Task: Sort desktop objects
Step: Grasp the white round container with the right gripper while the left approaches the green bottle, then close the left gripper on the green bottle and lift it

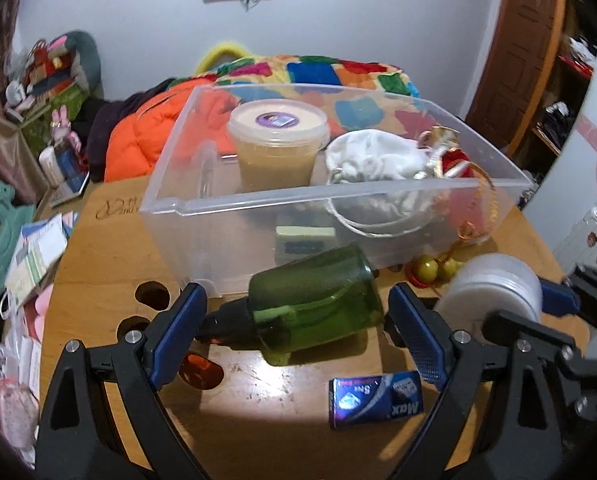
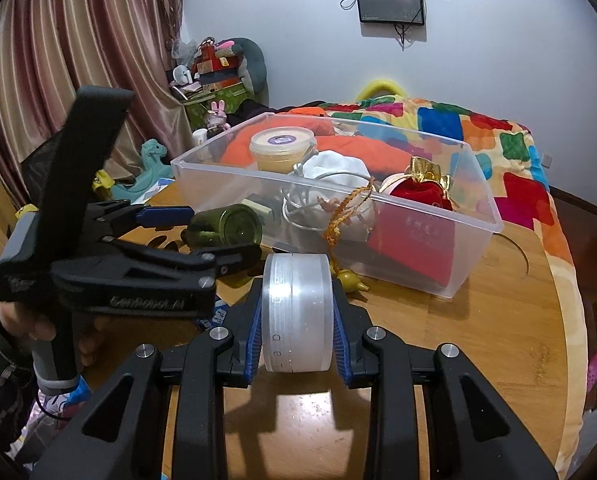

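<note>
Right tool: both pads pinch a translucent round jar held on edge above the desk, at 6 o'clock of the clear bin. Left tool: fingers spread on either side of a green bottle lying on its side, pads not touching it. A blue packet lies at 5 o'clock of the bottle.

On the tabletop, the bin holds a lidded tub at the back with a pouch to its right, while a bottle lies before the bin and a small box nearer still.
</note>
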`<act>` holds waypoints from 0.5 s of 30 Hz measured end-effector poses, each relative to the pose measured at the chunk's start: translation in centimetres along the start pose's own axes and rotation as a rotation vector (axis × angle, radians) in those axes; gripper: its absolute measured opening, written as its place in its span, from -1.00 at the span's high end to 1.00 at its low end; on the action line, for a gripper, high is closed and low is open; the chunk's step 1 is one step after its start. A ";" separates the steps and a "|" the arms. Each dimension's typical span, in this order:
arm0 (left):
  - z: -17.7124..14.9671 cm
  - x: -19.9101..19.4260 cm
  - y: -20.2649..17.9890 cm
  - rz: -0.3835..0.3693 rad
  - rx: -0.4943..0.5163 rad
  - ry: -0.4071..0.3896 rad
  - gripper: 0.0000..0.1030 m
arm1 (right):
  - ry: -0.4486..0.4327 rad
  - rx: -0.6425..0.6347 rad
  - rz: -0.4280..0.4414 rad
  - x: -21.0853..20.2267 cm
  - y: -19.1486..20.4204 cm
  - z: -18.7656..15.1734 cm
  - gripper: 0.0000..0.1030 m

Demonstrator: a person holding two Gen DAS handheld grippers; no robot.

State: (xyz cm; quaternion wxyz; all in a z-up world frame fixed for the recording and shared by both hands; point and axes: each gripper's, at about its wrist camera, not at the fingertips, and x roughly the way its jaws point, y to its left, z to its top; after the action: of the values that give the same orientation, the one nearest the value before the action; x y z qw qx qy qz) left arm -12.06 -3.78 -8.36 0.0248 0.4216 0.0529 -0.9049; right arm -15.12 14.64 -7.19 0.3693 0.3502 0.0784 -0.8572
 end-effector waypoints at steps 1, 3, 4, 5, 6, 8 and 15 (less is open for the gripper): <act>0.0 0.2 0.1 -0.006 -0.010 0.007 -0.79 | 0.000 0.002 0.004 0.0 -0.1 -0.1 0.48; 0.1 0.6 0.1 0.000 -0.019 0.027 -0.73 | 0.000 0.002 0.007 -0.1 -0.1 -0.2 0.48; 0.0 0.6 0.0 0.002 -0.017 0.026 -0.71 | 0.002 0.000 0.007 -0.1 -0.1 -0.2 0.48; 0.0 0.5 -0.1 0.004 -0.012 0.022 -0.69 | 0.002 -0.003 0.006 -0.1 -0.1 -0.2 0.48; 0.0 0.4 -0.1 0.006 -0.009 0.020 -0.67 | 0.003 -0.005 0.005 -0.1 0.0 -0.2 0.48; -0.1 0.4 -0.1 0.008 -0.011 0.019 -0.67 | 0.016 -0.006 0.004 0.2 0.0 -0.2 0.48; -0.4 -0.8 -0.8 0.048 0.013 -0.039 -0.53 | 0.042 0.025 0.002 0.8 -0.3 -0.6 0.48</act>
State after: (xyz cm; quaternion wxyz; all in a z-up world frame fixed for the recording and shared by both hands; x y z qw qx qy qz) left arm -11.30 -2.97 -7.91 0.0449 0.4051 0.0362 -0.9125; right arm -15.40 14.58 -8.21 0.3642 0.3728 0.0751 -0.8501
